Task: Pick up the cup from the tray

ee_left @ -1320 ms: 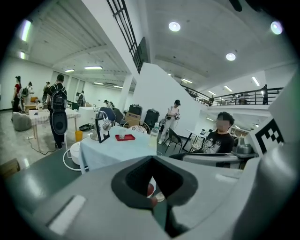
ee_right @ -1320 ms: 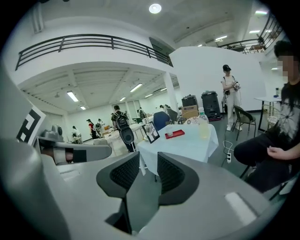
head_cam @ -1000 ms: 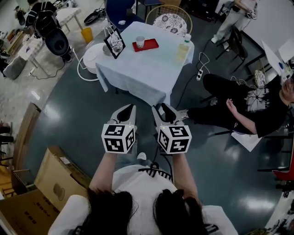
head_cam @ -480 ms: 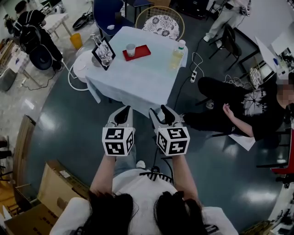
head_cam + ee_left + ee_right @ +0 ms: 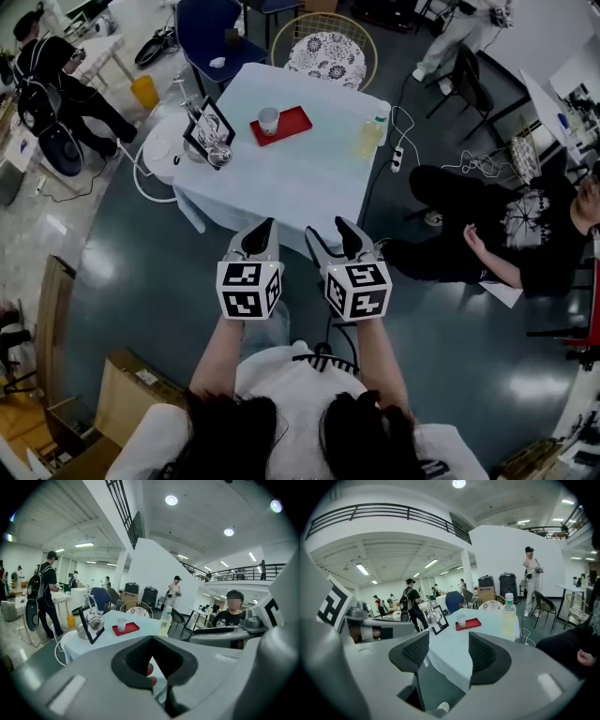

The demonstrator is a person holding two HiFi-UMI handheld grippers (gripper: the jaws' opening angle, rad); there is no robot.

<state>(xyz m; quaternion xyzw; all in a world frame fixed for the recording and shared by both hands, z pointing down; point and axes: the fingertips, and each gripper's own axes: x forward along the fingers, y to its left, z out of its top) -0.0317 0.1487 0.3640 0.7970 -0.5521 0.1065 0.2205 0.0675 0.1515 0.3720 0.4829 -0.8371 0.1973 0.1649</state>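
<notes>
Both hands advance: white-clothed square table (image 5: 291, 183) now lies just ahead of grey left gripper (image 5: 260, 236) and right gripper (image 5: 337, 240). Right jaws have just been opening, seemingly wider; nothing between.

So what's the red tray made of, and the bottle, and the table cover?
Red tray: probably plastic, with a flat, even colour and a smooth look.
Bottle: likely clear plastic, since a yellowish drink shows through.
Table cover: pale blue cloth, hanging in soft folds at the corners.
</notes>
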